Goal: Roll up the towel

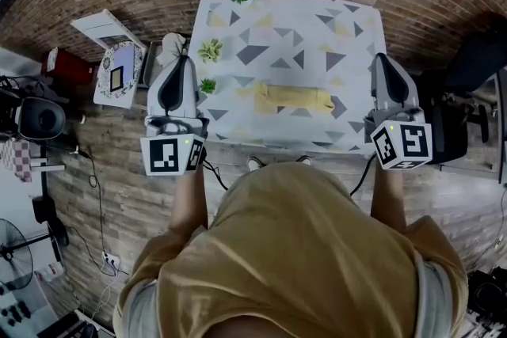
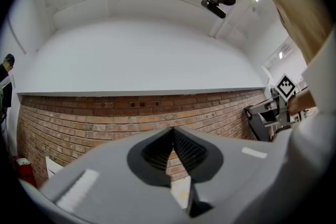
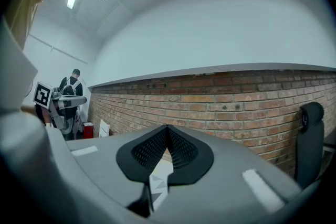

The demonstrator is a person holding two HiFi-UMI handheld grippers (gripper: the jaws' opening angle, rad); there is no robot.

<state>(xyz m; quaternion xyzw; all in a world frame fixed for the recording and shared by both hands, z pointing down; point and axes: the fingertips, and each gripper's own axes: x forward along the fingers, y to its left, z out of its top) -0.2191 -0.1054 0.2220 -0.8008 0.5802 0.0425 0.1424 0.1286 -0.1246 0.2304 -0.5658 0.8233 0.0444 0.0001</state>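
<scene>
Yellow towel (image 1: 293,98) is lying rolled up near the front-mid of the bench (image 1: 360,20), w/ a patterned cloth covering it. Left tongs (image 1: 183,59) are hovering at the bench's left edge, pressed together, nothing btwn them; right tongs (image 1: 380,59) are hanging at the right edge, also pressed together & empty. Both are sitting well apart from the towel. Three small plants (image 1: 210,51) are standing along the left side & back edge.

The triangle-patterned table (image 1: 356,51) carries a rolled yellow towel (image 1: 293,98) and three small plants (image 1: 210,51) toward its left.
</scene>
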